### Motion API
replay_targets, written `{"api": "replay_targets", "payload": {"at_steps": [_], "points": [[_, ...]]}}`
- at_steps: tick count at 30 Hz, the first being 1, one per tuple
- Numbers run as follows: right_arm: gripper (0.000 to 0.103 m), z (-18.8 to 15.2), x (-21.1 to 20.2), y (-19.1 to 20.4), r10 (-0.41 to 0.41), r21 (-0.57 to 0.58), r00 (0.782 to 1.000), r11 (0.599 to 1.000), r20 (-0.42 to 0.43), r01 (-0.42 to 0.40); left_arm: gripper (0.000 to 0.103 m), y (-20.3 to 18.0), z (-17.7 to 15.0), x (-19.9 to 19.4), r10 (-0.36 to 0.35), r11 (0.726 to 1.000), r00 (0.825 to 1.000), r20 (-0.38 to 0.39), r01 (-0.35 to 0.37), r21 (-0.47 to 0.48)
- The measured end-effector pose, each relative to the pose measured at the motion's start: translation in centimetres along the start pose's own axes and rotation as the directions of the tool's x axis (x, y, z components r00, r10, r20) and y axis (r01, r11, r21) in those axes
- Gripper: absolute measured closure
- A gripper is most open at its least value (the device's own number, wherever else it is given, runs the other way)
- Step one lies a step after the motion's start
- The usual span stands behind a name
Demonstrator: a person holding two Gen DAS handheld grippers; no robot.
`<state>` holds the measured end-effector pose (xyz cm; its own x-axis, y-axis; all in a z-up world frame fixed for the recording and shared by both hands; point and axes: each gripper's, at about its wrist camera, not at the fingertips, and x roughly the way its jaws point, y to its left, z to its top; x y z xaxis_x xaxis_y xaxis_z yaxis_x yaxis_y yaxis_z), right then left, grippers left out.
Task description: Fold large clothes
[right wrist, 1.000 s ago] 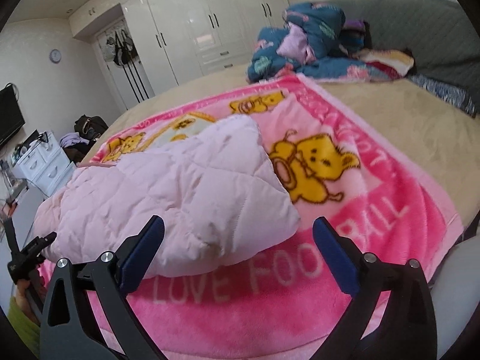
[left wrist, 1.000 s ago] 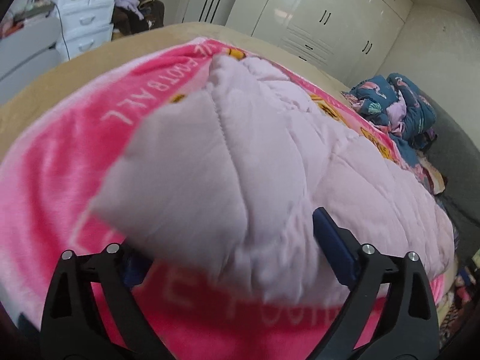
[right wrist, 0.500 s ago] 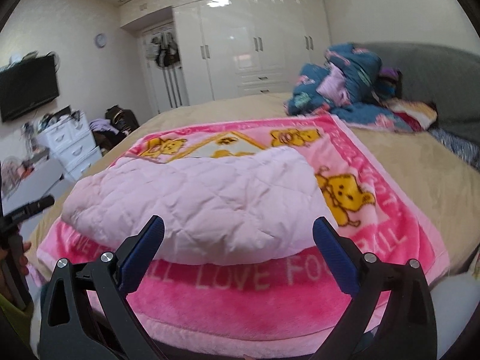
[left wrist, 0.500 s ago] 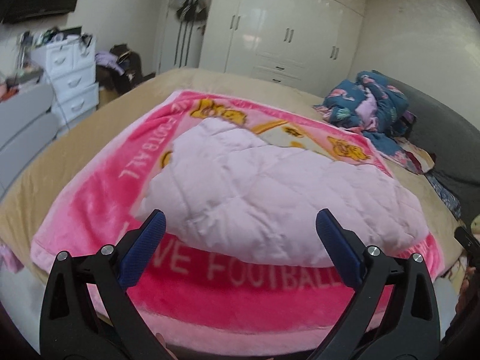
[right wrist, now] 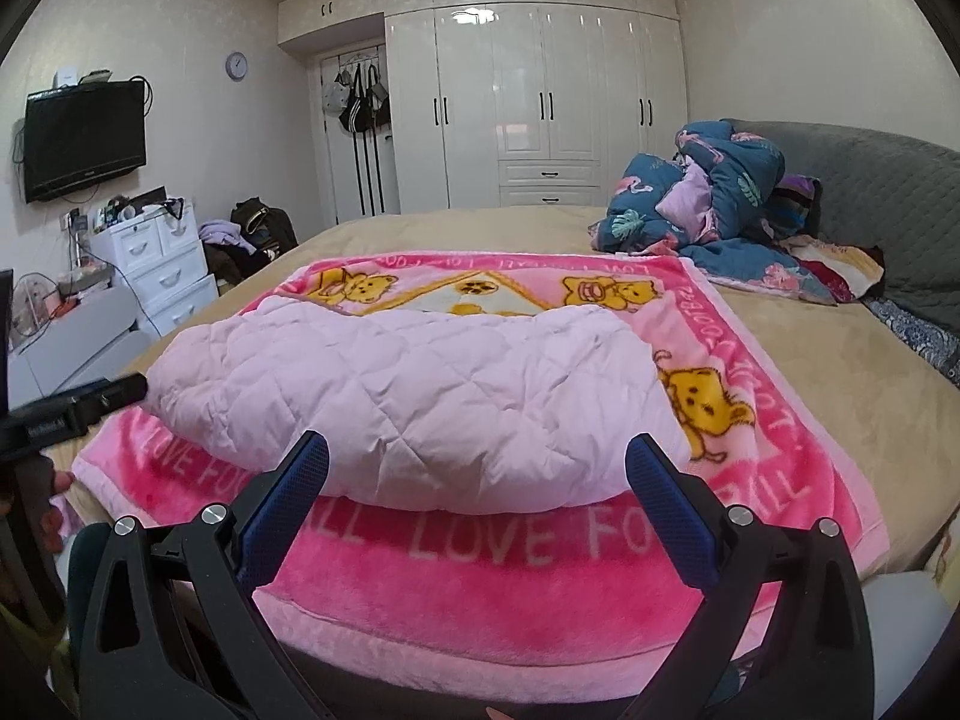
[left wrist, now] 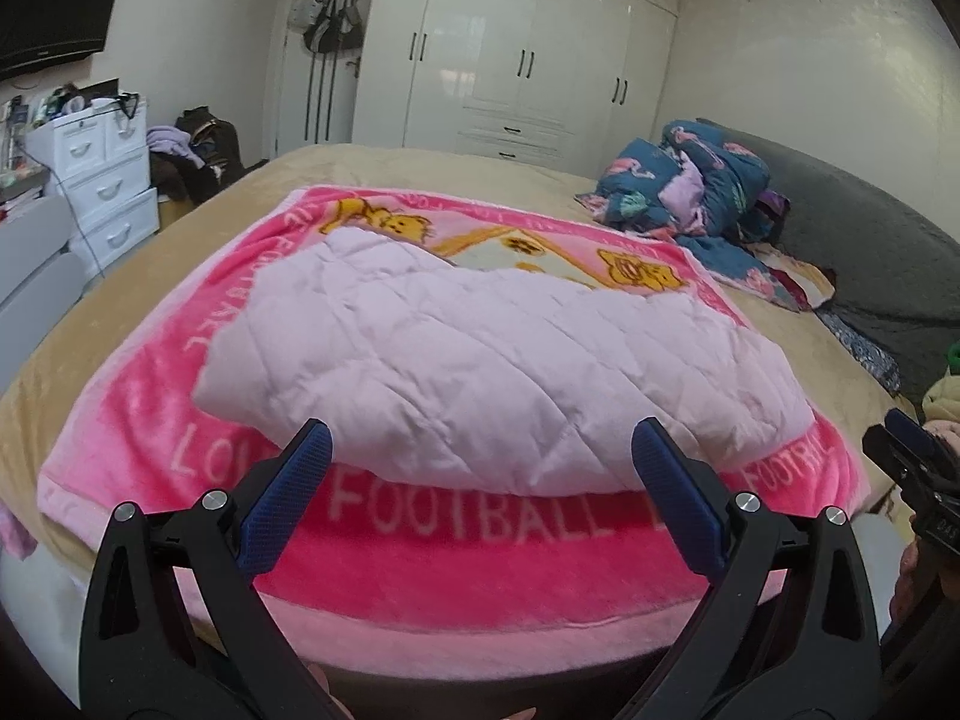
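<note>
A pale pink quilted garment (left wrist: 480, 360) (right wrist: 414, 402) lies folded into a thick rectangle on a bright pink bear-print blanket (left wrist: 480, 540) (right wrist: 498, 564) spread over the bed. My left gripper (left wrist: 480, 456) stands open in front of the garment's near edge, held back from it with nothing between its blue pads. My right gripper (right wrist: 477, 462) is also open and empty, off the near edge and apart from the cloth. The right gripper's tip (left wrist: 906, 444) shows at the right edge of the left wrist view. The left gripper's tip (right wrist: 90, 402) shows at the left of the right wrist view.
A heap of blue patterned bedding (left wrist: 690, 186) (right wrist: 708, 192) lies at the far right of the tan bed (right wrist: 840, 396), by a grey headboard (right wrist: 870, 180). White drawers (right wrist: 162, 264) and a wall television (right wrist: 84, 138) stand to the left, white wardrobes (right wrist: 540, 108) behind.
Both grippers have pulled back and up from the garment. The left one, pressed into the quilted cloth a second ago, now stands clear; the folded garment lies still.
</note>
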<state>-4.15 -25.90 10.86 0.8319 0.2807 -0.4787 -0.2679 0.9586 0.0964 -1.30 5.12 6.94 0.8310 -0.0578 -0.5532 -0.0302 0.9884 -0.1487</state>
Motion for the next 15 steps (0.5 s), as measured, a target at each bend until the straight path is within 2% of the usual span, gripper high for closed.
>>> {"api": "replay_targets", "payload": {"at_steps": [9, 15], "points": [[0.004, -1.2, 1.6, 0.7, 0.023, -0.007, 0.998, 1.000, -0.062, -0.024, 0.009, -2.0, -1.0, 0.8, -0.042, 0.998, 0.999, -0.022, 0.043, 0.037], [0.004, -1.6, 2.0, 1.2, 0.030, -0.011, 0.997, 0.999, -0.068, -0.031, 0.009, -2.2, -1.4, 1.4, -0.027, 0.999, 0.999, -0.039, 0.028, 0.044]]}}
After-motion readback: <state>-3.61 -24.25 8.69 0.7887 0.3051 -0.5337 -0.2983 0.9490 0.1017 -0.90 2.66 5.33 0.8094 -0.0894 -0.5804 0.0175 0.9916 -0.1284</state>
